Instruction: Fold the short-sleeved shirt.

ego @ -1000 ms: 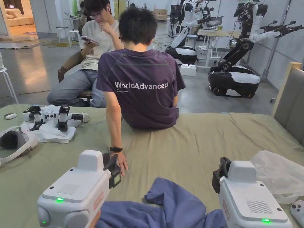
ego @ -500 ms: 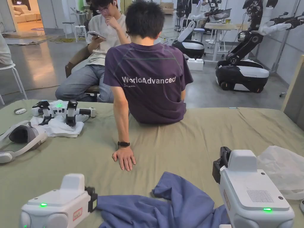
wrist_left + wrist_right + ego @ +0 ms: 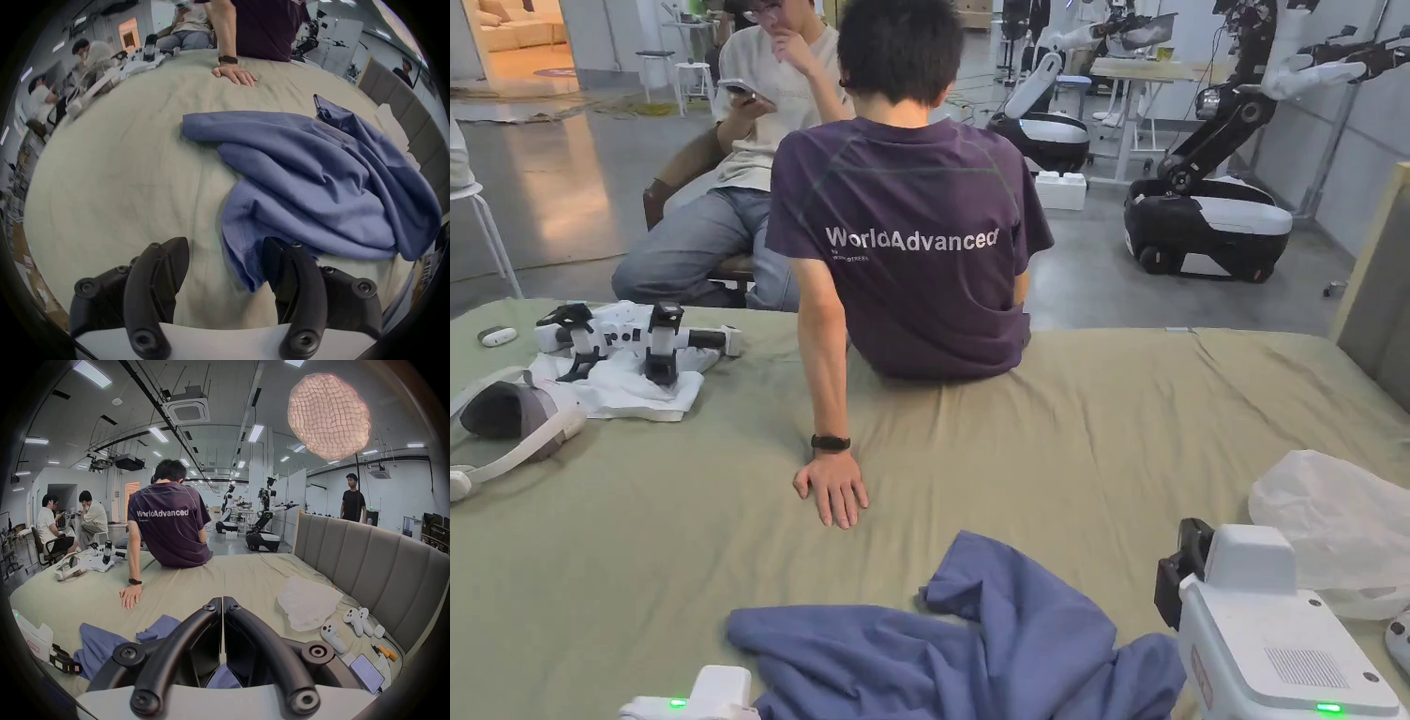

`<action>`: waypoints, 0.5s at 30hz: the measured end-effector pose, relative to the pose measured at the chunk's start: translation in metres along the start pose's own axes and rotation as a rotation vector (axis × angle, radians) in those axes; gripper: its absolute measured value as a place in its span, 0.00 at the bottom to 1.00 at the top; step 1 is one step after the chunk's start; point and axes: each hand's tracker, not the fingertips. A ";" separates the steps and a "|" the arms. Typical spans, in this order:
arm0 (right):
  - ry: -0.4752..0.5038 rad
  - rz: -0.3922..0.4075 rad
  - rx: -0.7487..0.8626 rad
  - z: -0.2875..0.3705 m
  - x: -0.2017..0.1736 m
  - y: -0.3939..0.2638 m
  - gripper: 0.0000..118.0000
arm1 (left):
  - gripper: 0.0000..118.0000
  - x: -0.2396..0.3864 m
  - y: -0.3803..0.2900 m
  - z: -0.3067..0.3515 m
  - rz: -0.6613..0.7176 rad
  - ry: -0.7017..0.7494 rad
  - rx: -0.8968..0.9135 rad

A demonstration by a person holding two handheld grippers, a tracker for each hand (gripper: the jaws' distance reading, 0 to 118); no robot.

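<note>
The blue short-sleeved shirt [image 3: 975, 647] is lying crumpled on the green bed [image 3: 1059, 450], low and centre in the head view, not yet spread out. In the left gripper view it is filling the right half of the frame, with a stitched hem edge running down toward the lower centre.

The left gripper [image 3: 225, 261] is hanging with its jaws wide apart, low over the bed; the hem edge is sitting just inside the right-hand jaw, and nothing is pinched yet. The right gripper [image 3: 222, 628] is showing its jaws pressed together at the tips. Blue cloth is peeking out beneath them at the bottom of that view, but I cannot tell whether any is caught between them.

The step in hand looks like taking hold of the garment to flatten it. To do that well, the left gripper should be sliding further over the hem so both jaws are closing on a single layer at the stitched edge, not a bunched fold. The right one should be taking the opposite edge, then both pulling apart and low across the bed.

A seated person's hand [image 3: 830, 487] is resting on the bed just beyond the shirt, so the spread should be kept toward the near side.
</note>
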 end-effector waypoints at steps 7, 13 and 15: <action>-0.033 -0.017 -0.132 -0.008 0.023 -0.021 0.00 | 0.00 0.032 -0.010 0.013 -0.148 0.009 0.027; 0.000 -0.042 -0.426 -0.029 0.043 -0.061 0.31 | 0.00 0.005 -0.008 0.046 -0.011 -0.102 0.114; 0.007 -0.051 -0.523 -0.034 0.044 -0.081 0.47 | 0.00 -0.006 -0.006 0.055 0.003 -0.126 0.153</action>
